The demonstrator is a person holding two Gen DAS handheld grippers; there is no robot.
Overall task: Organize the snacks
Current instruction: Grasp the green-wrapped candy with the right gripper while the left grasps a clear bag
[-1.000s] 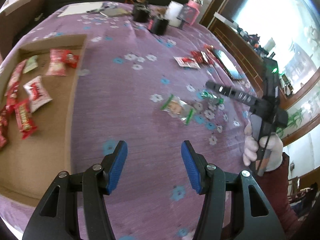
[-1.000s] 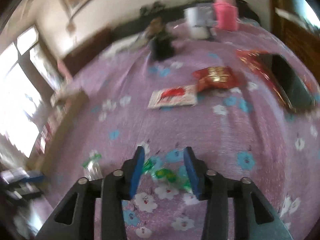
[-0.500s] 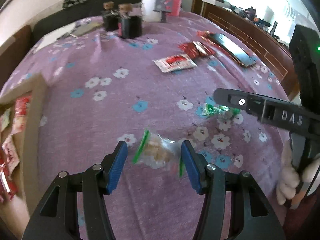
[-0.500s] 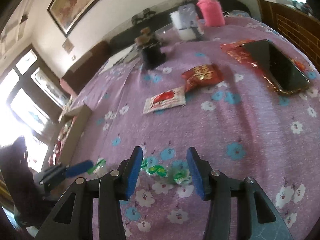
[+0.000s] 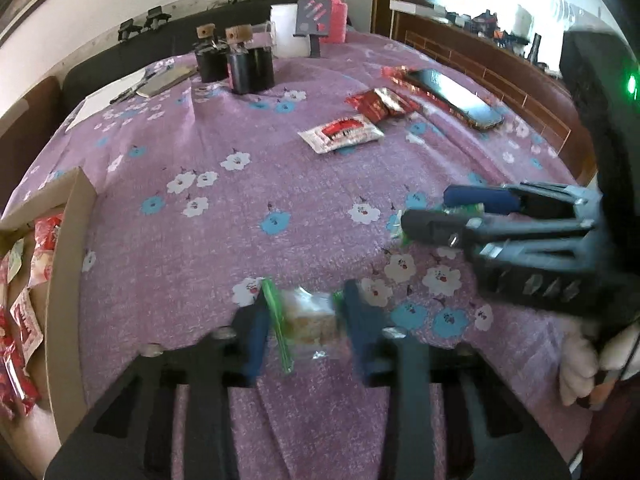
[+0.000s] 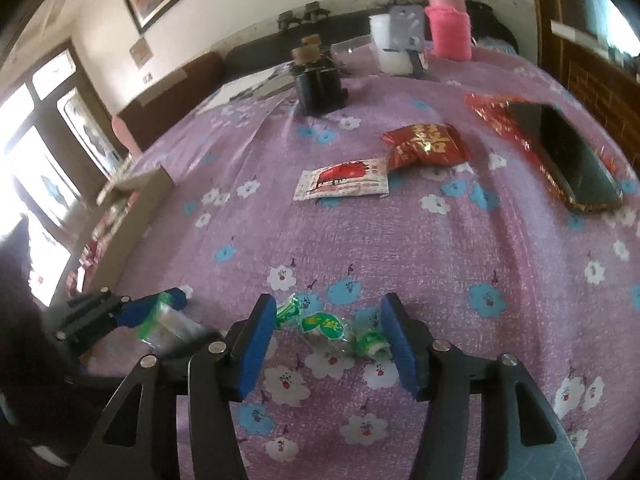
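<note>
On the purple flowered tablecloth (image 5: 280,168), nearest the left wrist camera, the left gripper (image 5: 305,330) has its jaws closing around a clear cracker packet (image 5: 310,322) with green edges; the blue pads sit against the packet's two ends, though motion blur hides how firmly they press. The same packet (image 6: 170,322) shows at the lower left of the right wrist view, between the left tongs' fingers. Just to the right, the right gripper (image 6: 328,338) is pointed down at a green-wrapped candy (image 6: 332,328) lying flat on the cloth. Its jaws are opening, the candy lies between them, and the pads stand clear of it on both sides. A gloved hand (image 5: 588,364) holds that tool at the right edge. At the left edge a cardboard box (image 5: 66,280) holds red and white snack packets (image 5: 24,320). Farther out lie a white and red sachet (image 6: 342,180) and, touching its corner, a red packet with gold lettering (image 6: 426,146). Beyond those to the right a phone (image 6: 564,152) rests on red foil. At the far end stand dark corked bottles (image 5: 236,62), a white container (image 6: 390,46) and a pink bottle (image 6: 448,28).
</note>
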